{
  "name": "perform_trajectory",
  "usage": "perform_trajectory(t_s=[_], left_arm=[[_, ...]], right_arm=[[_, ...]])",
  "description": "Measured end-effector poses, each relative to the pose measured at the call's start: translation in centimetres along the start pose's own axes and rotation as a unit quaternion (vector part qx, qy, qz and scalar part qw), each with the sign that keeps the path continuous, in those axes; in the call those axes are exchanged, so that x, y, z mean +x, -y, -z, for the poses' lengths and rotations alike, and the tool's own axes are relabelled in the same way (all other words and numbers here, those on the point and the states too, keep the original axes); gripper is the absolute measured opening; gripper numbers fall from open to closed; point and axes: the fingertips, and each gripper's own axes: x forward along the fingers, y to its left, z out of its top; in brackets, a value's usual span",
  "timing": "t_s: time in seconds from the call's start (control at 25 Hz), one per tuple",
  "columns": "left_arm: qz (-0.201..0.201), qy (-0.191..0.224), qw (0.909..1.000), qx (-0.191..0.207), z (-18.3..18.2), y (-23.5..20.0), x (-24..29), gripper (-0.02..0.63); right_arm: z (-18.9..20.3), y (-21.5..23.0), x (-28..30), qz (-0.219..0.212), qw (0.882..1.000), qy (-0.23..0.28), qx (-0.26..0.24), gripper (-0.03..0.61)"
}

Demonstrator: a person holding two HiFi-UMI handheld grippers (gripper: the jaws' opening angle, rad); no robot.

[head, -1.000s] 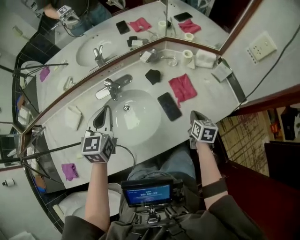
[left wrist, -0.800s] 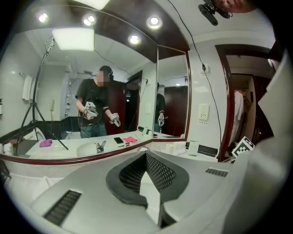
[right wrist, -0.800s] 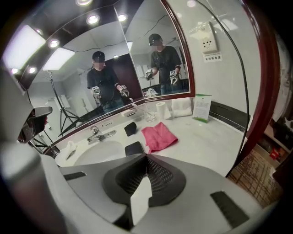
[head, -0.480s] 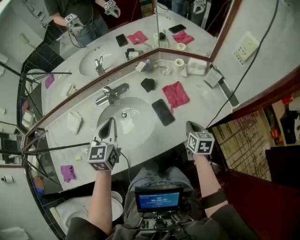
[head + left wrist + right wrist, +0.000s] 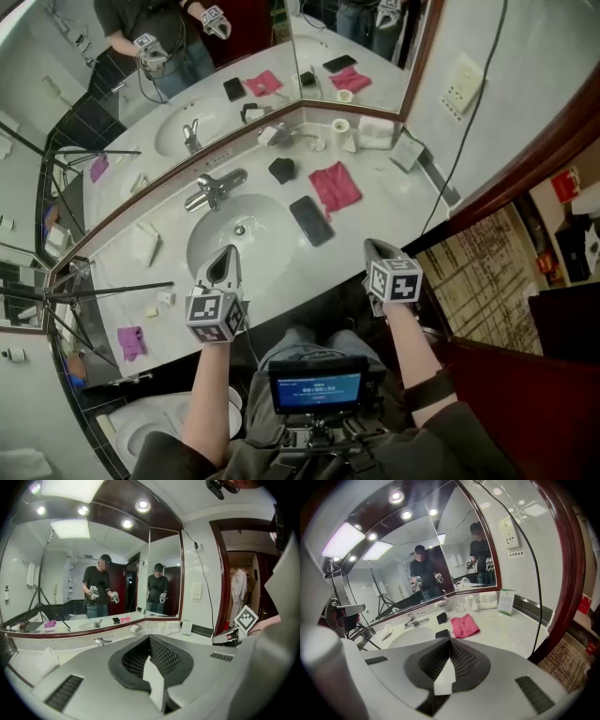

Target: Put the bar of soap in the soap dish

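Left tongs (image 5: 225,257): jaws pressed together with nothing between them, held over the near rim of the basin (image 5: 265,260), pointing toward the mirror (image 5: 225,47).
Right tongs (image 5: 371,248): jaws also closed and empty, held at the front edge of the worktop (image 5: 384,202), to the right of the basin and well apart from the left tongs.
Soap: a small white block (image 5: 165,298), possibly the bar, lies on the worktop left of the basin, near a purple-pink cloth (image 5: 129,341); it is too small to be sure. Neither pair of tongs touches it.
Soap dish: cannot be picked out with certainty; a small black object (image 5: 281,170) sits behind the basin, to the right of the faucet (image 5: 214,187).
Between basin and right wall: a black phone (image 5: 310,220) lies flat, with a crumpled red-pink cloth (image 5: 334,187) just beyond it.
Left of basin: a folded white cloth (image 5: 143,245).
Back corner: a toilet roll (image 5: 341,126) beside a folded white towel (image 5: 375,131).
Mirror: shows the person standing with both tongs raised.
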Motion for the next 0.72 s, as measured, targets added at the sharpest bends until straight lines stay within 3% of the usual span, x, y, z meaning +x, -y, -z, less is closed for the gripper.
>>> perform_trajectory(t_s=[0.4, 0.56, 0.72], left_arm=[[-0.022, 0.006, 0.9997, 0.003, -0.8, -0.2, 0.5, 0.002], [-0.012, -0.008, 0.9999, 0.008, -1.2, 0.5, 1.5, 0.002], [-0.013, -0.018, 0.9987, 0.045, -2.0, 0.4, 3.7, 0.002]], right_arm=[[0.0, 1.0, 0.1, -0.013, 1.000, -0.004, 0.000, 0.020], [0.2, 0.9, 0.3, -0.023, 1.000, -0.003, 0.006, 0.020], [0.1, 0.2, 1.2, -0.042, 0.999, -0.004, 0.007, 0.020]])
